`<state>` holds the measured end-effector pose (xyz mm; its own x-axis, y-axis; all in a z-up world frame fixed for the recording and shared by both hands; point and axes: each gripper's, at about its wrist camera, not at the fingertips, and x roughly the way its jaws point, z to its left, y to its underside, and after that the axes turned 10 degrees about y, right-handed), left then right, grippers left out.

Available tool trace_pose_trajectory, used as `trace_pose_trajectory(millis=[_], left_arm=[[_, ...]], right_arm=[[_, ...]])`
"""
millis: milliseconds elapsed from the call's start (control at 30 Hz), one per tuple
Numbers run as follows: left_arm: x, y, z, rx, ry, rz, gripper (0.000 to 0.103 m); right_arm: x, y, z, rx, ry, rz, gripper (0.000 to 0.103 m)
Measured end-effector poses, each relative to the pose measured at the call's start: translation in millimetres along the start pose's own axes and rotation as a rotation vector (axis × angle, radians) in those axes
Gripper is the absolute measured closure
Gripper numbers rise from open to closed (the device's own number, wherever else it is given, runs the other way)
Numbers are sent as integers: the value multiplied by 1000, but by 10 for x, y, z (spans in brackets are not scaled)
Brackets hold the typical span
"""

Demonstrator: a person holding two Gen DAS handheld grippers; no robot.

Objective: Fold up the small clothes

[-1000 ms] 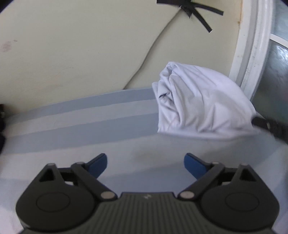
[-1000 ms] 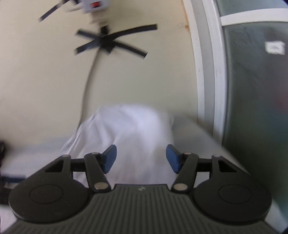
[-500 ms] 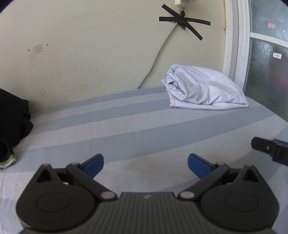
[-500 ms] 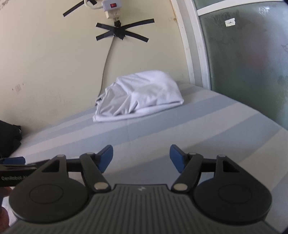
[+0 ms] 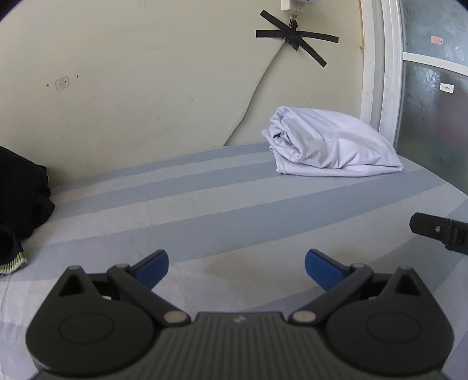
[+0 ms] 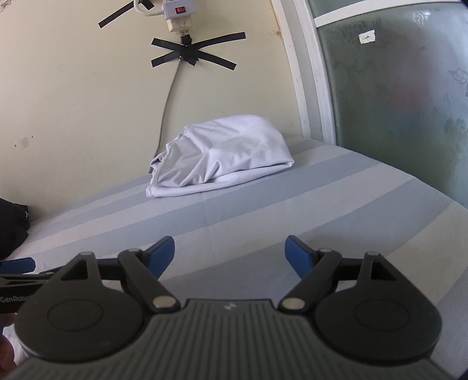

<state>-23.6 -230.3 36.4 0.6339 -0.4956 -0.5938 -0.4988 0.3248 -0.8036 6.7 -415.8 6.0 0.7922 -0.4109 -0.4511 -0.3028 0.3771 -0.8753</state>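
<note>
At the far end of the striped blue-and-grey bedsheet (image 5: 222, 204), toward one o'clock in the left wrist view, a folded white garment (image 5: 330, 146) lies in a soft bundle close to the cream wall (image 5: 131, 87) and near the white door frame (image 5: 386, 73). From the right wrist view the same white garment (image 6: 222, 155) sits at about eleven o'clock, well apart from both tools. The left gripper (image 5: 236, 267) hovers low over the sheet with its blue-tipped jaws spread wide and nothing between them. The right gripper (image 6: 229, 255) is likewise spread apart and empty above the sheet. A pile of black clothing (image 5: 20, 198) rests at nine o'clock on the left edge. On the wall, crossed strips of black tape (image 6: 193, 54) pin a grey cable (image 6: 168, 102) beneath a white power strip (image 6: 178, 10).
</note>
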Motion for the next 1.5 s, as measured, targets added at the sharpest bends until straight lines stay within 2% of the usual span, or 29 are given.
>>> trace_pose_trajectory(millis=[200, 667, 933, 1500], left_arm=[[14, 2, 24, -11, 13, 16, 0], [-48, 22, -75, 53, -36, -14, 0], [-17, 12, -46, 37, -30, 19, 0], [2, 14, 14, 25, -48, 36, 0]], right_arm=[[-5, 3, -2, 1, 2, 1, 17], [-25, 16, -27, 11, -2, 5, 17], [-36, 20, -14, 11, -4, 6, 16], [13, 5, -10, 15, -23, 32, 16]])
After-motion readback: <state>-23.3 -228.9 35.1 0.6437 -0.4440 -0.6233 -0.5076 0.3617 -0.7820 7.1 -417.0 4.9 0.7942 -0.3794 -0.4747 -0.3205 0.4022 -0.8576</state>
